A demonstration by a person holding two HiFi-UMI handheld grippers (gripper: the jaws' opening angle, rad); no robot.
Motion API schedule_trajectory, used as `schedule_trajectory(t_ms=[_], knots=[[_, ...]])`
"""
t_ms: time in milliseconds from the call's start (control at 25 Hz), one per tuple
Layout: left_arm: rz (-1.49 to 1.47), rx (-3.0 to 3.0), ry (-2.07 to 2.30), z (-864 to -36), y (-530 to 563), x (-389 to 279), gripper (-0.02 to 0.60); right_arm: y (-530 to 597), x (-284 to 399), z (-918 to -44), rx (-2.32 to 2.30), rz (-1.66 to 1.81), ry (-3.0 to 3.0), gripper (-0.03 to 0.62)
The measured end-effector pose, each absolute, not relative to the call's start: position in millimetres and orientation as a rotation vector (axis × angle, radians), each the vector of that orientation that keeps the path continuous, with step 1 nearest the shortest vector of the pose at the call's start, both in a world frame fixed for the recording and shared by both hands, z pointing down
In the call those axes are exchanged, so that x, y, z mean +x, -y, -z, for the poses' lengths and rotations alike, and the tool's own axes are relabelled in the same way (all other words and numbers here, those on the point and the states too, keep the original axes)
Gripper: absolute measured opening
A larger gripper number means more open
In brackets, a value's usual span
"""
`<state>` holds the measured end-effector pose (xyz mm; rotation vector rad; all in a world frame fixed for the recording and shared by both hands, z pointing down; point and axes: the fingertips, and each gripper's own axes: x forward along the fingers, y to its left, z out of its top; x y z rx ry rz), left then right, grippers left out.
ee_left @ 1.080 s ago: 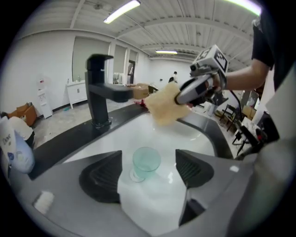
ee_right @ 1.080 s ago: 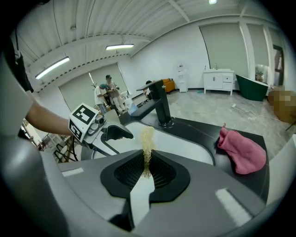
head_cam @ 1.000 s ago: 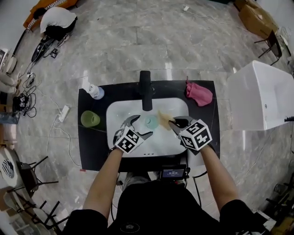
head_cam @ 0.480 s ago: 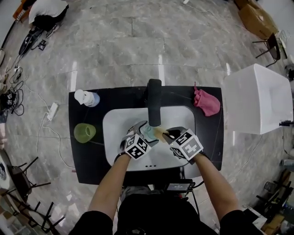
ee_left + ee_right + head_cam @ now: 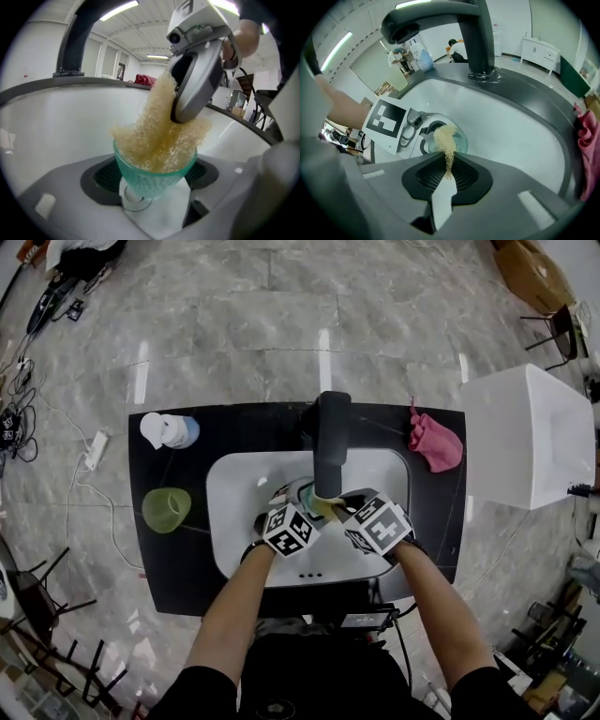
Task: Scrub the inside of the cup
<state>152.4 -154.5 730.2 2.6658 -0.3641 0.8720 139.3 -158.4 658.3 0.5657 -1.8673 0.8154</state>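
**Figure. Sponge entering the cup (head view, with both gripper views).** A second earlier the two tools sit apart in the lower half of the sink (image 5: 242, 521), with the cup loose between them and the sponge beside it. Now they meet at frame centre, just below the spout of the black faucet (image 5: 330, 442).

The left hand-held gripper (image 5: 289, 507) has the teal cup (image 5: 154, 180) between its jaws. The jaws are closing, and the pads appear to bear on the cup's lower wall. The cup stands upright above the basin with its mouth open to the sponge.

The right hand-held gripper (image 5: 345, 510) is pressed together on one thin edge of the yellow sponge (image 5: 161, 136). The free end of the sponge fills the cup's mouth and bulges over the rim.

The sponge has thus gone from beside the cup to inside it, so scrubbing contact is judged to have begun. Working the sponge round the inner wall seems to remain.

On the black table (image 5: 178, 559), a green cup (image 5: 166, 510) at centre left and a pink cloth (image 5: 436, 446) at upper right lie well apart from the work.
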Motion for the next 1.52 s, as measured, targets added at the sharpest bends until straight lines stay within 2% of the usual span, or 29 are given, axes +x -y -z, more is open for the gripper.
schedule_trajectory(t_ms=[440,760,1200,1320,1520], knots=[[-1.009,2.609,0.164,-702.9,115.0,141.2,0.376,126.7,126.0,-646.0,0.32,-0.572,1.909,0.041],[-1.073,2.625,0.143,-650.9,98.3,129.6,0.377,110.3,106.5,-608.4,0.116,-0.129,1.978,0.041],[-1.083,2.644,-0.02,-608.7,74.5,145.5,0.377,85.6,109.2,-587.9,-0.222,0.672,1.797,0.041],[-1.115,2.671,-0.039,-603.5,73.0,144.5,0.377,82.3,109.1,-584.1,-0.219,0.676,1.816,0.041],[-1.168,2.722,0.041,-601.2,83.2,138.7,0.377,84.5,105.8,-582.3,-0.101,0.456,1.911,0.041]])
